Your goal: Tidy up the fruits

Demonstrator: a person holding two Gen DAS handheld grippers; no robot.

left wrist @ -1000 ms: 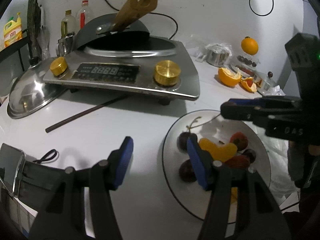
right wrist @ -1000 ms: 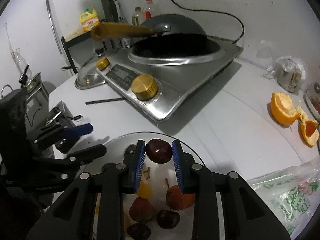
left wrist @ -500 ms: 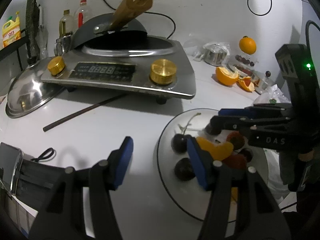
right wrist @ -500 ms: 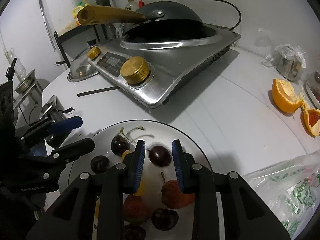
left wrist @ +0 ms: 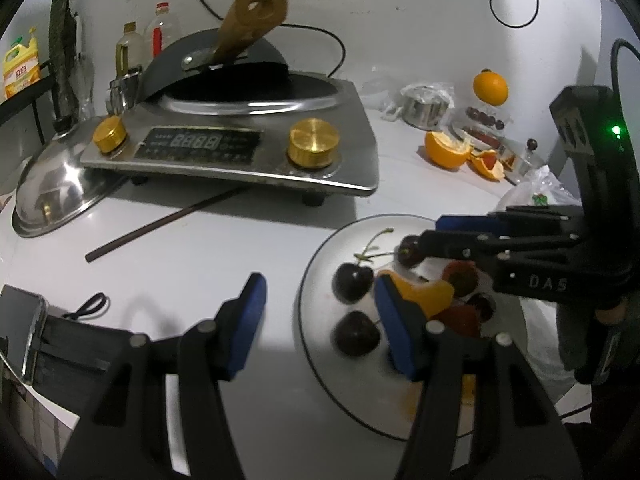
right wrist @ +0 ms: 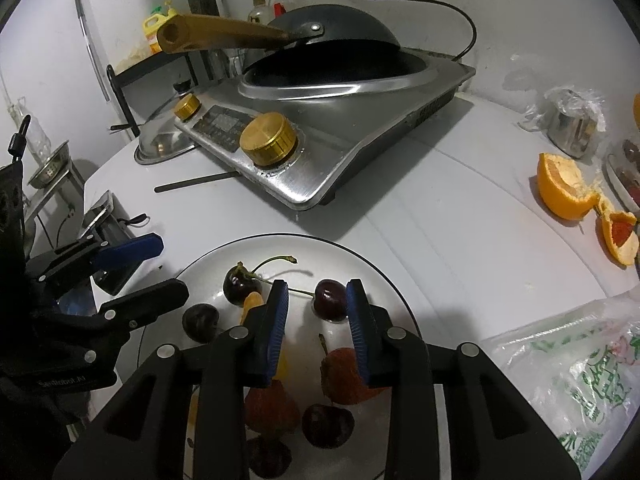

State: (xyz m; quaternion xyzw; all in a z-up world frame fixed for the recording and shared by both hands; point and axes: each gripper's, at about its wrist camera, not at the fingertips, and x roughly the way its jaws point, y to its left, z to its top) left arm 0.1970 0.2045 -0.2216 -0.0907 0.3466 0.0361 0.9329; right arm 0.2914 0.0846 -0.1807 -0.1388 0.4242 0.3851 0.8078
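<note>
A white plate (right wrist: 384, 276) (left wrist: 316, 280) holds several dark cherries, strawberries and orange segments. One dark cherry (right wrist: 330, 299) (left wrist: 408, 251) lies on the plate between the fingers of my right gripper (right wrist: 317, 312), which is open and low over the plate; the pads stand clear of it. My left gripper (left wrist: 320, 320) is open and empty at the plate's left edge, its right finger (left wrist: 396, 328) over an orange segment (left wrist: 432, 294). The right gripper also shows in the left wrist view (left wrist: 448, 236), the left one in the right wrist view (right wrist: 132, 268).
An induction cooker (left wrist: 240, 148) with a wok (right wrist: 332, 48) stands behind the plate. A chopstick (left wrist: 160, 224) and a steel lid (left wrist: 56, 188) lie to the left. Orange peel (right wrist: 564, 192), a whole orange (left wrist: 490, 88), a steel cup (right wrist: 572, 124) and a plastic bag (right wrist: 572, 376) are on the right.
My right gripper carried the cherry down onto the plate, opened and let it go. The left gripper stayed open and shifted slightly.
</note>
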